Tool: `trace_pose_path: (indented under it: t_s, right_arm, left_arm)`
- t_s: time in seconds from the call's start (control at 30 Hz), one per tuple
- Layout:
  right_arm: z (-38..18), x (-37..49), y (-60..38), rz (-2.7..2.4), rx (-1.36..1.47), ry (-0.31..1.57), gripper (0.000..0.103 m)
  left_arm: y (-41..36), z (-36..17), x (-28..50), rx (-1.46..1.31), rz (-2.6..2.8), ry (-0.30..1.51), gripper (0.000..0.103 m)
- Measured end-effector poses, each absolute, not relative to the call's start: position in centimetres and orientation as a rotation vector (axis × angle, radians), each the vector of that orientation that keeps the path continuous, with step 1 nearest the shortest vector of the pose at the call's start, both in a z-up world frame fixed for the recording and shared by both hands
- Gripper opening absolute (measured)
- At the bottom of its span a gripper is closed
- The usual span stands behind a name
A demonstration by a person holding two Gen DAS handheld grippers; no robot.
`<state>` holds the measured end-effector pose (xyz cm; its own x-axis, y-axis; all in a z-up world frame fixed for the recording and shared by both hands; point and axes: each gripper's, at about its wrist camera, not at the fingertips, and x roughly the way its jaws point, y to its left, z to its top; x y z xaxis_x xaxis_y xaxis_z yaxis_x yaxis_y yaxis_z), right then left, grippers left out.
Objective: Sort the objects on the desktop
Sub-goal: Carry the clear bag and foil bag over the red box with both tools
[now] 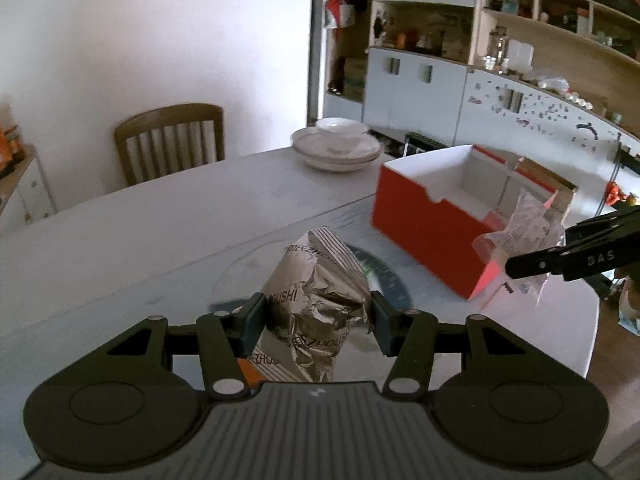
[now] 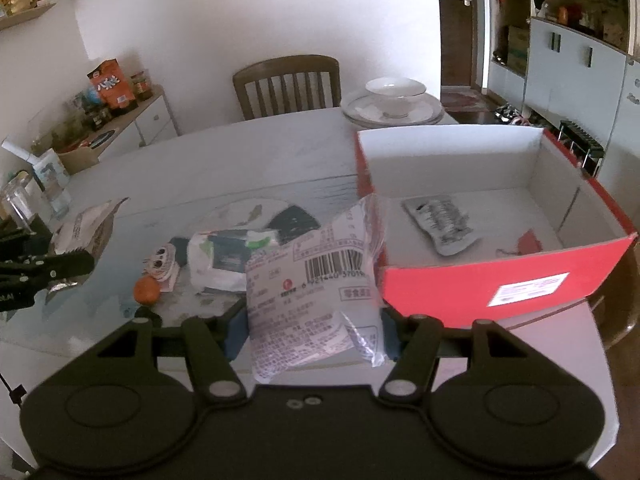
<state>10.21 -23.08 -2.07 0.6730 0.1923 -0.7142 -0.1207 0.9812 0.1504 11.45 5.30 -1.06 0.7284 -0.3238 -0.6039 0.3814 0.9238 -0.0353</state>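
The left tongs (image 1: 318, 320) are closed on a crumpled foil bag (image 1: 320, 292), pads pressing its two sides at mid-height. The bag stands up between the fingers, clear of the tabletop (image 1: 160, 220) as far as this view lets me judge. It looks light, thin and crackly — it will crush rather than resist, and the glossy foil could slide, so a hold across the creased middle seems safer than one at the flat printed edge.

The right tongs (image 2: 316, 332) are closed on a clear printed packet (image 2: 316, 292), gripped low across its width, its barcode end leaning toward the red box (image 2: 500, 280). Soft, limp film — it sags where unsupported, so I judge it best carried with the pinch near its bulk.

Both tools are held roughly level, pointing across the tabletop; the right one sits just short of the box's near wall. Inside lies a blister pack (image 2: 440, 220). Still on the tabletop: an orange (image 2: 146, 290), a white pouch (image 2: 224, 260) and other small items.
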Motion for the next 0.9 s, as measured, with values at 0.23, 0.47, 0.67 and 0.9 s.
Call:
trace_pose_path:
  t_s: [0.23,0.47,0.67,0.9]
  right_arm:
    - [-1.1,10.2,-26.1,0.160,0.100,0.803,0.063]
    - [-0.1,10.7,-29.1,0.155,0.101,0.782,0.063]
    - [0.5,11.3,-31.9,0.153,0.096,0.765,0.063]
    - [0.5,12.2,-35.4,0.153,0.104,0.760,0.063]
  left_arm:
    - [1.3,-0.2,12.5,0.103,-0.438,0.631,0.053]
    - [-2.2,0.8,13.5,0.120,-0.468,0.605,0.053]
    - [-5.5,1.1,14.5,0.127,-0.488,0.593,0.053]
    - [-9.5,1.4,15.7,0.150,-0.525,0.582,0.053]
